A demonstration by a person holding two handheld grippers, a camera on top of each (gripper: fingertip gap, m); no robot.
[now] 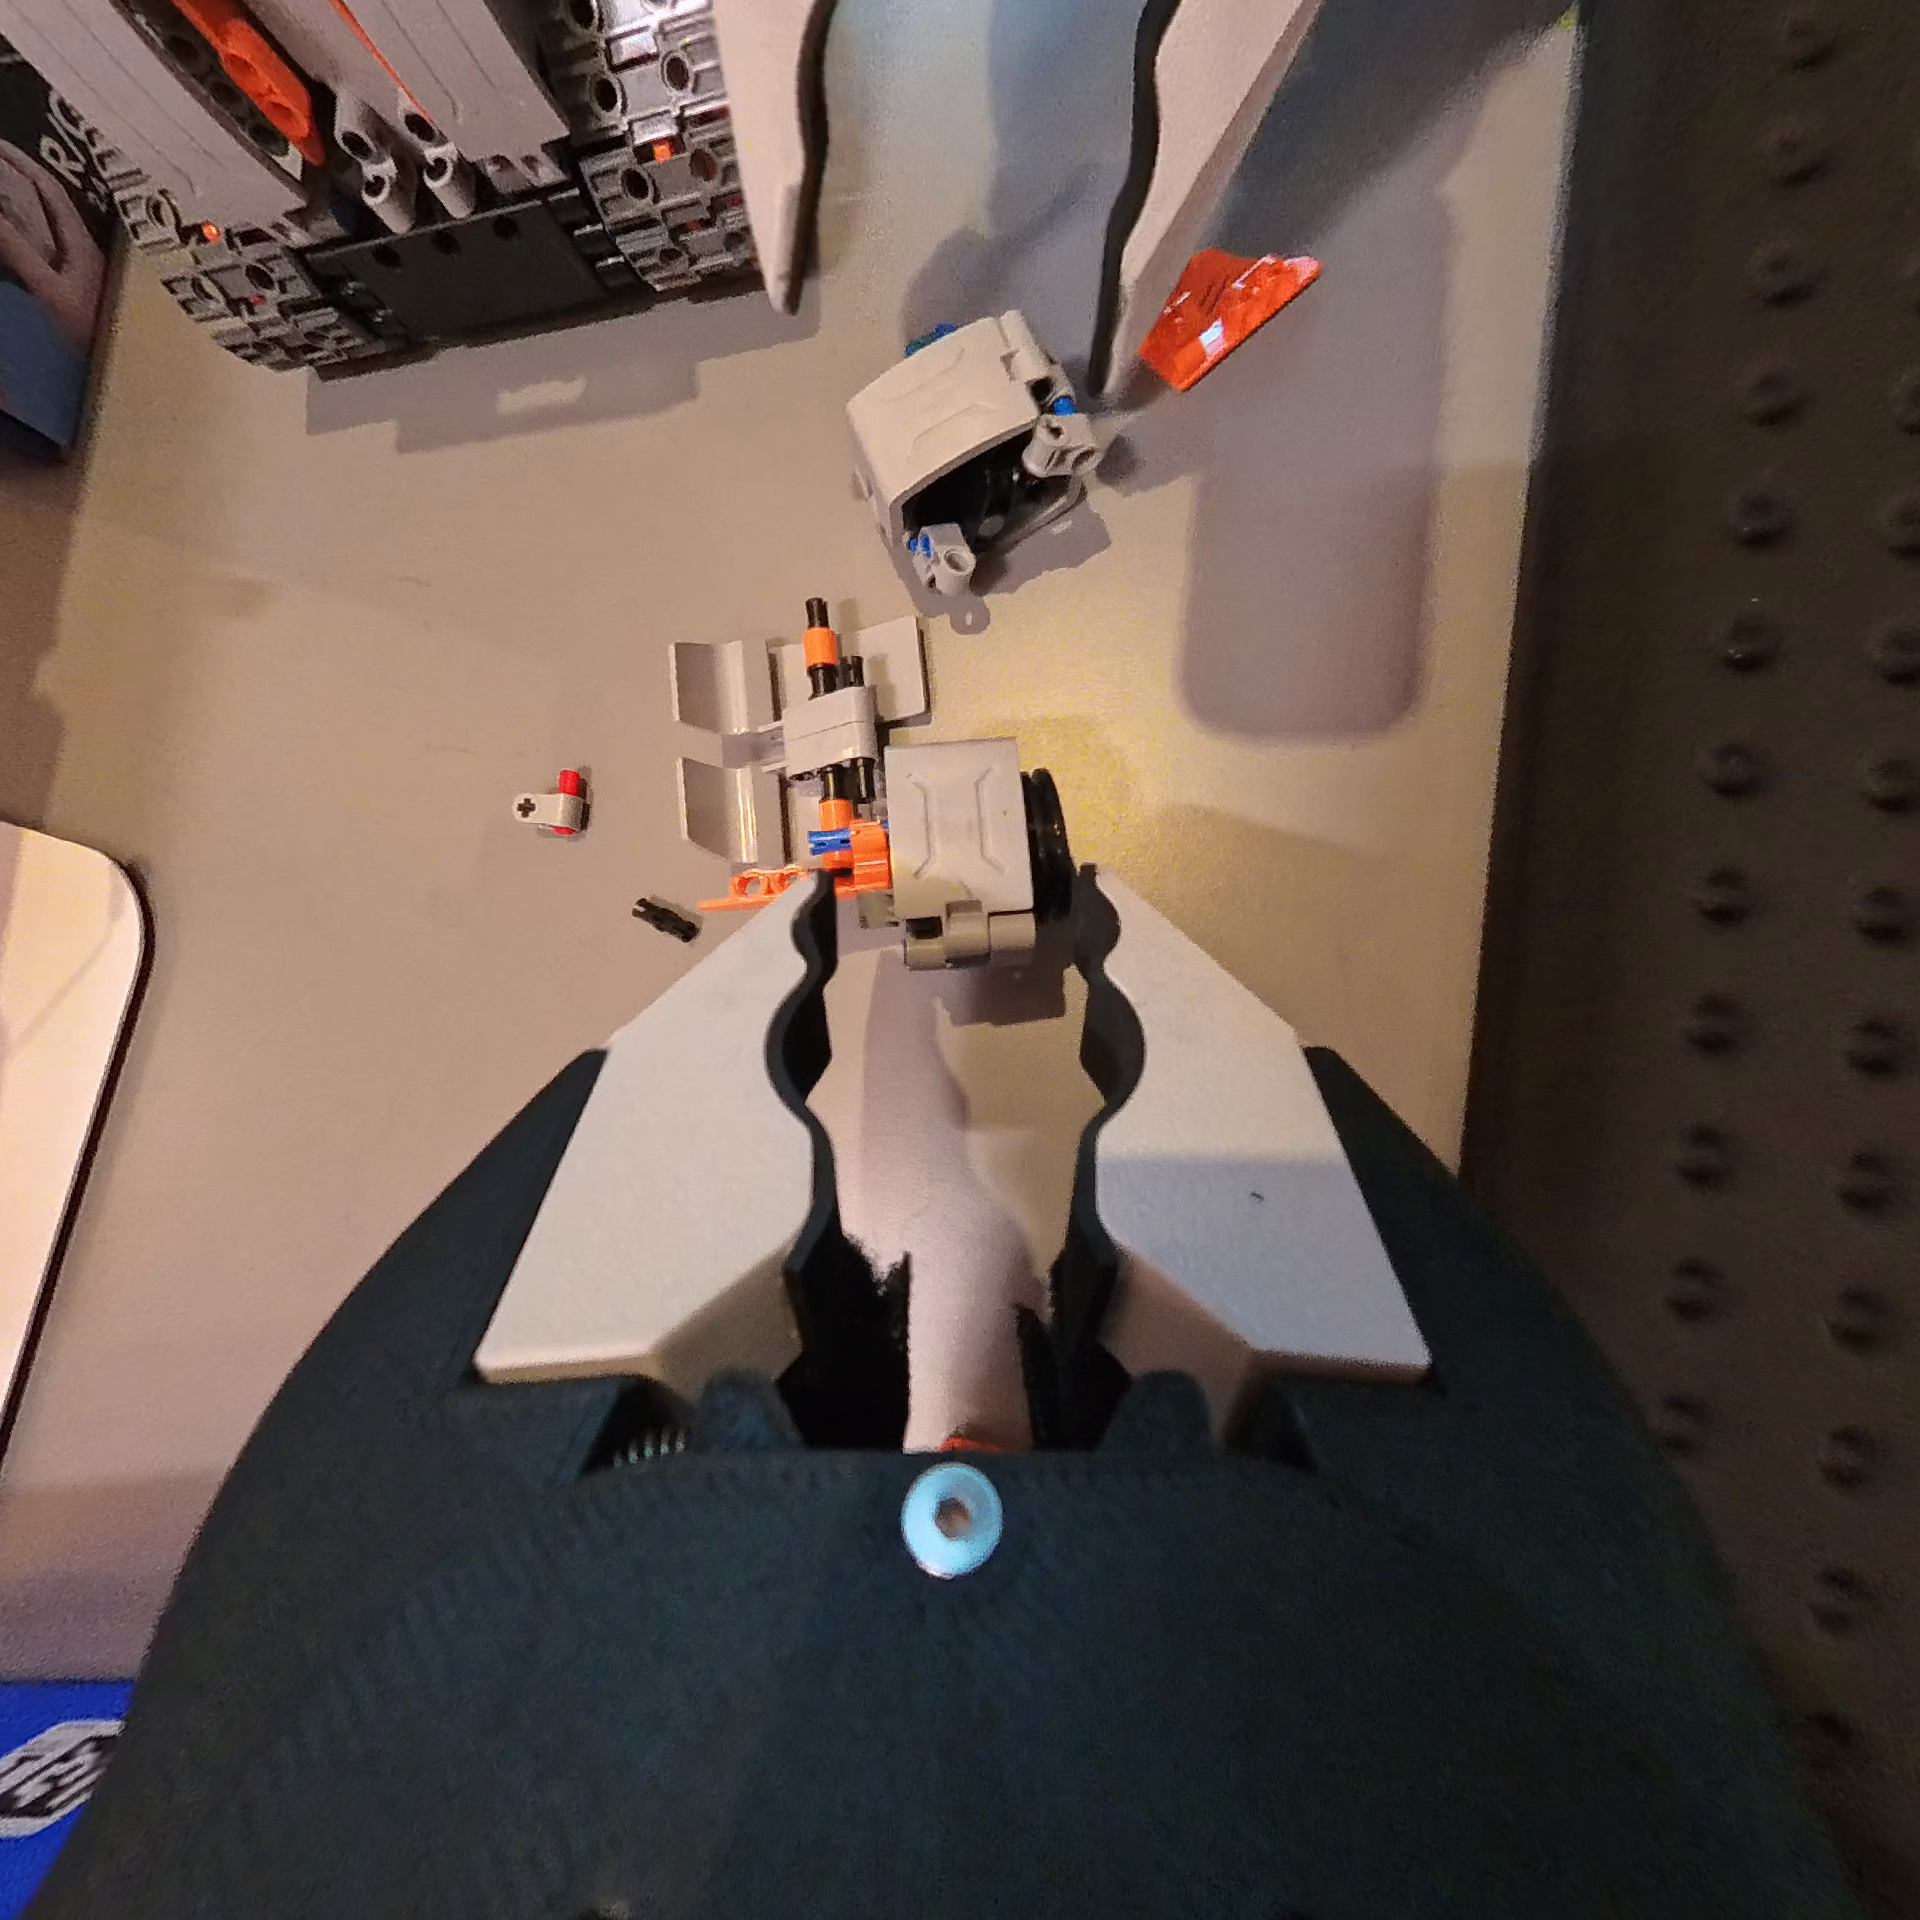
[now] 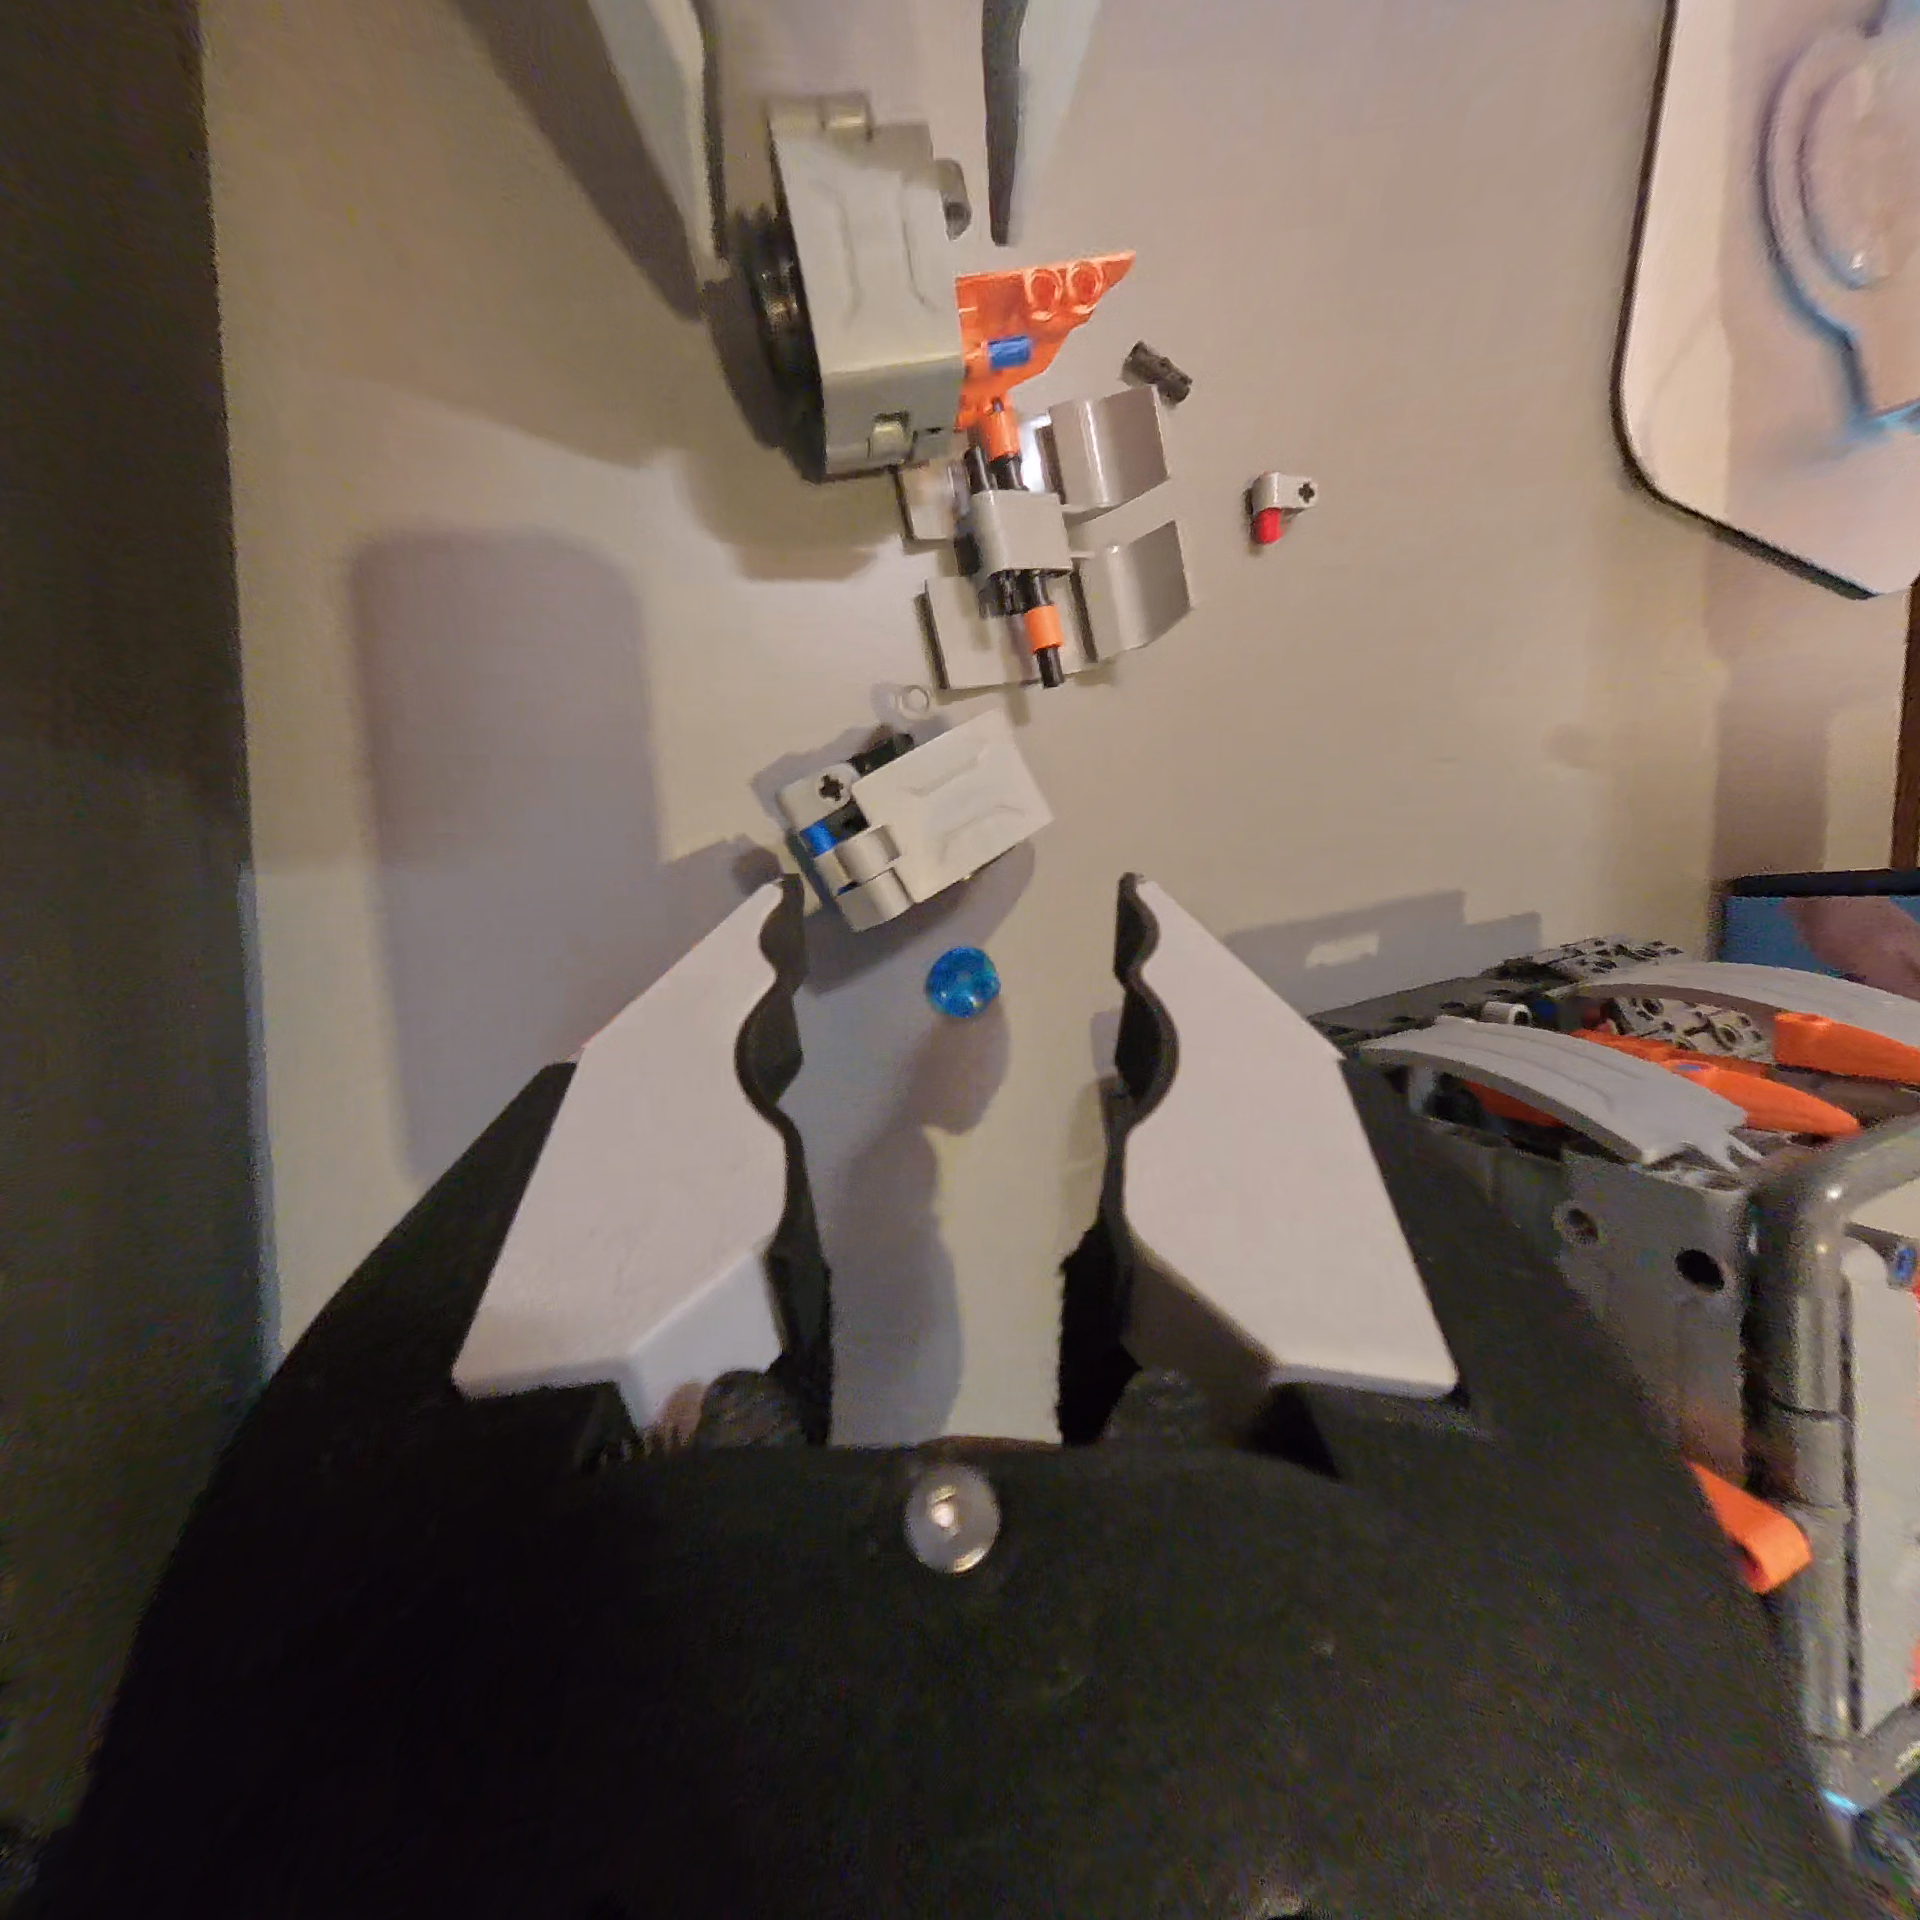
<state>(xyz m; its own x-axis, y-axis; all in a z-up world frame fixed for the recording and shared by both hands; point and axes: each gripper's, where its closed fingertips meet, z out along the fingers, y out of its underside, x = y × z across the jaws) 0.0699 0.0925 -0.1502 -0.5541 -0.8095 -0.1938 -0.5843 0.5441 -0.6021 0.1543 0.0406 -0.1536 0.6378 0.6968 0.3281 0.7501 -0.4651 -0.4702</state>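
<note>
The left tongs [image 1: 951,899] are spread wide about a grey block with a black wheel [image 1: 961,831] on the tabletop [image 1: 312,644], nothing being gripped. Beyond that block, a second grey block [image 2: 914,821] is seen just past the right tongs [image 2: 951,894], which are likewise spread wide and empty, with a blue bead [image 2: 961,987] between their fingers.

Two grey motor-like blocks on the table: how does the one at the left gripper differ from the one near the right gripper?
The block at the left gripper is joined to an orange-and-grey assembly and has a black wheel-like disc on one side; the block near the right gripper lies loose, with blue pins showing. The first sits between open fingertips; the second lies just beyond the right gripper's tips. Both share a grey ribbed shell.
</note>
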